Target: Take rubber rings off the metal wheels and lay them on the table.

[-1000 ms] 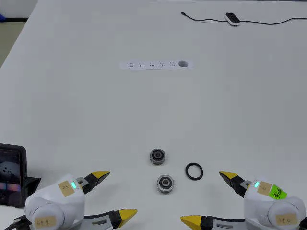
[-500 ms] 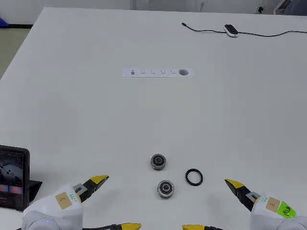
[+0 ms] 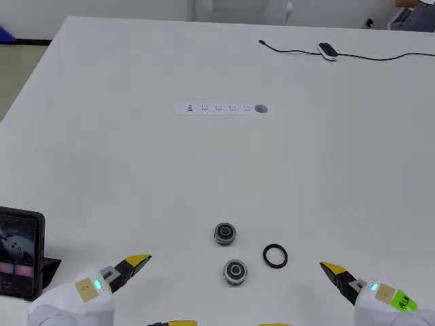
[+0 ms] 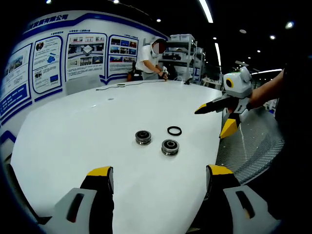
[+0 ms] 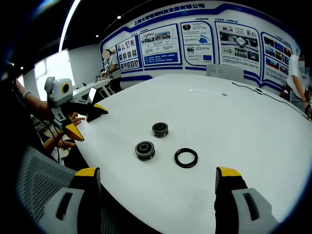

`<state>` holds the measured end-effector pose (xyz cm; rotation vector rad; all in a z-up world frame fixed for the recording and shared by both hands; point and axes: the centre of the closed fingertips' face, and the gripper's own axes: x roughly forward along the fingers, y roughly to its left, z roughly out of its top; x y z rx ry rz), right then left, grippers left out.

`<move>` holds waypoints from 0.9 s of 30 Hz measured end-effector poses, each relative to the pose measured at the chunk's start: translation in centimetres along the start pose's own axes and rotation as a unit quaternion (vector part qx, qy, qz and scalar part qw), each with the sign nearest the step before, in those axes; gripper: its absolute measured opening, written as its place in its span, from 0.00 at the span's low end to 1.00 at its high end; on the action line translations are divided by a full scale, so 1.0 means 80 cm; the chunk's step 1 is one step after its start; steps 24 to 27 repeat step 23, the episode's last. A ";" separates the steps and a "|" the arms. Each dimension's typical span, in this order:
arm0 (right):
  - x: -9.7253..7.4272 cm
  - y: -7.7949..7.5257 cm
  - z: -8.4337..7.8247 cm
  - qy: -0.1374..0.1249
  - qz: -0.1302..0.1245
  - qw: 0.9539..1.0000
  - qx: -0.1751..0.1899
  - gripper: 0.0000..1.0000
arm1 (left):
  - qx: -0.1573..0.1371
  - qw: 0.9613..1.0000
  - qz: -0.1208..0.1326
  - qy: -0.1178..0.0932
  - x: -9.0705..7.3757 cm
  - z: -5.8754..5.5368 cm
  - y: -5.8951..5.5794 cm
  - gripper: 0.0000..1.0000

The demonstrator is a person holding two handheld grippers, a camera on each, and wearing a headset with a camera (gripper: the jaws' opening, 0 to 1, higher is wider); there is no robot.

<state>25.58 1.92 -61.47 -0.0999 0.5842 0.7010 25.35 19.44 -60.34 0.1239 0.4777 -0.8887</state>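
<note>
At the left edge of the tabletop (image 3: 122, 170), propped on a stand: a dark screen (image 3: 19, 244), well apart from the work. Next, low in the head view, the left gripper (image 3: 158, 292), fingers (image 4: 100, 171) spread wide, clamped on nothing, aimed inward toward the middle.

Far across the surface, a power strip (image 3: 224, 109), out of play. Nearer, ahead and to the right of the left gripper, two metal wheels: the far wheel (image 3: 225, 233) and the near wheel (image 3: 235, 270), close together but not touching. Both flat on a face, hub upward, so no long axis to line up with; round from every side. In the left gripper view, both straight ahead between the spread fingers.

Just right of the wheels, flat on bare tabletop and touching neither: one loose rubber ring (image 3: 275, 256), apparently already off. Ring on either wheel or not: cannot tell, the dark bands at the rims too small to read.

Farthest right, the right gripper (image 3: 299, 297), fingers likewise wide apart and empty, pointing back toward the left. Near wheel roughly midway between the two grippers; loose ring nearer the right one. Likely next: closing in on the near wheel from opposite sides, low to the surface, one gripper steadying and the other peeling.
</note>
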 end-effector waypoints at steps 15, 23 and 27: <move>0.004 0.002 -0.005 0.011 0.004 1.000 0.005 0.99 | 0.000 1.000 0.006 0.009 -0.001 -0.007 0.005 0.78; 0.005 -0.002 -0.003 0.009 -0.002 1.000 0.012 0.99 | -0.001 1.000 0.005 0.011 -0.001 -0.009 0.008 0.78; 0.005 -0.002 -0.003 0.009 -0.002 1.000 0.012 0.99 | -0.001 1.000 0.005 0.011 -0.001 -0.009 0.008 0.78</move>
